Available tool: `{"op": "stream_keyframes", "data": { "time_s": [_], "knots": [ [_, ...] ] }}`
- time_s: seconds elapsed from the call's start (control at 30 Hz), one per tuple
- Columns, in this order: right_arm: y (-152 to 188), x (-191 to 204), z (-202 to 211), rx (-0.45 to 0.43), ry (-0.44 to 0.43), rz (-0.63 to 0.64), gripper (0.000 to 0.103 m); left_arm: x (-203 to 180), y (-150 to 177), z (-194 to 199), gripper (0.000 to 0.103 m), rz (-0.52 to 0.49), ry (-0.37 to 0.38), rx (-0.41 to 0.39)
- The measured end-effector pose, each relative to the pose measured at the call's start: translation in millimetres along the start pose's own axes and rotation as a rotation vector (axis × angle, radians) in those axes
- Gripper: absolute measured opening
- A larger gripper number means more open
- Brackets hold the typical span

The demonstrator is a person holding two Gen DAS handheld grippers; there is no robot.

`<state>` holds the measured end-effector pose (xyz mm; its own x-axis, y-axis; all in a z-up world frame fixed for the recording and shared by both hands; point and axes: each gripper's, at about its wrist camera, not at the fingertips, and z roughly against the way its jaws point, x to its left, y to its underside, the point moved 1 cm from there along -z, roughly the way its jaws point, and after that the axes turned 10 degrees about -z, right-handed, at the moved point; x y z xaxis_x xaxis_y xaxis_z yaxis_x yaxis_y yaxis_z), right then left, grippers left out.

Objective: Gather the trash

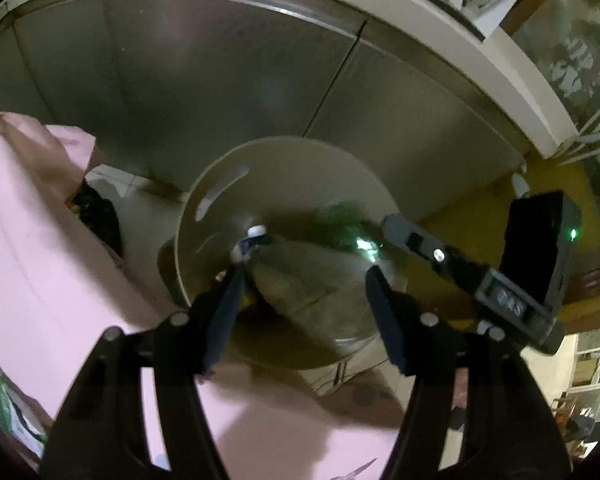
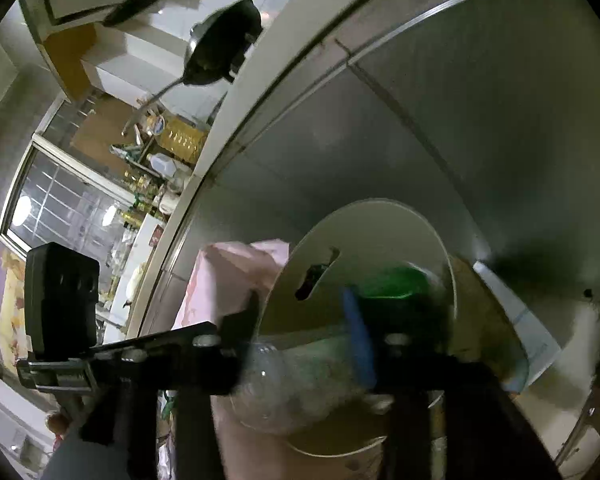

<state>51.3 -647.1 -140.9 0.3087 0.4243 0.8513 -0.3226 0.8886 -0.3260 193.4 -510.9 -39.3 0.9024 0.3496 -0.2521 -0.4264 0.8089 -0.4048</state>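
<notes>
A: Where does the trash sit?

B: Over a beige round bin [image 1: 220, 196] with a slot handle in its wall, standing on pale floor tiles against brushed steel cabinet doors [image 1: 204, 92] under a white counter edge [image 1: 420, 4]. A clear plastic bottle [image 1: 296, 284] with a white cap lies tilted inside its mouth.

A: And the tools?

B: The left gripper [image 1: 300, 308] hangs over the bin, jaws apart, bottle between them; whether the pads press it, I cannot tell. The right gripper [image 2: 300, 344] is parted too, the clear bottle [image 2: 284, 384] blurred between its fingers, a green item [image 2: 392, 284] behind.

A: Around it?

B: A pink bag [image 1: 40, 264] beside the bin, a wok [image 2: 220, 48] on the counter, cluttered shelves by a window.
</notes>
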Motion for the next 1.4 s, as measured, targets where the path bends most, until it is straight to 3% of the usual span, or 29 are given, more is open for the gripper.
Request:
{"op": "stream_keyframes", "data": {
  "time_s": [0.2,0.4,0.47,0.63,0.8,0.9,1.07,1.4],
  "knots": [
    [6.7,12.6,23.9,-0.05,-0.041,0.039,0.052,-13.9,23.7,50.7,0.061,-0.027,0.008,-0.111],
    [26.1,35.2,36.7,-0.03,-0.11,0.07,0.052,-3.9,91.9,129.8,0.061,0.021,-0.015,-0.265],
    [32.2,49.2,37.1,-0.017,-0.131,0.082,0.052,7.0,121.0,157.6,0.061,0.053,-0.06,-0.312],
    [65.2,81.5,30.0,0.057,-0.199,0.121,0.052,60.0,220.7,244.6,0.061,0.23,-0.272,-0.424],
    [110.6,120.1,4.7,0.169,-0.239,0.177,0.052,104.5,320.5,301.3,0.061,0.417,-0.421,-0.464],
    [137.5,137.7,-12.4,0.238,-0.248,0.197,0.052,119.4,371.0,318.6,0.061,0.507,-0.477,-0.466],
    [181.0,163.6,-34.6,0.336,-0.245,0.235,0.052,139.8,436.6,329.4,0.061,0.622,-0.493,-0.467],
    [242.3,208.3,-59.0,0.457,-0.207,0.367,0.052,158.6,506.2,327.1,0.061,0.725,-0.466,-0.478]
  ]
}}
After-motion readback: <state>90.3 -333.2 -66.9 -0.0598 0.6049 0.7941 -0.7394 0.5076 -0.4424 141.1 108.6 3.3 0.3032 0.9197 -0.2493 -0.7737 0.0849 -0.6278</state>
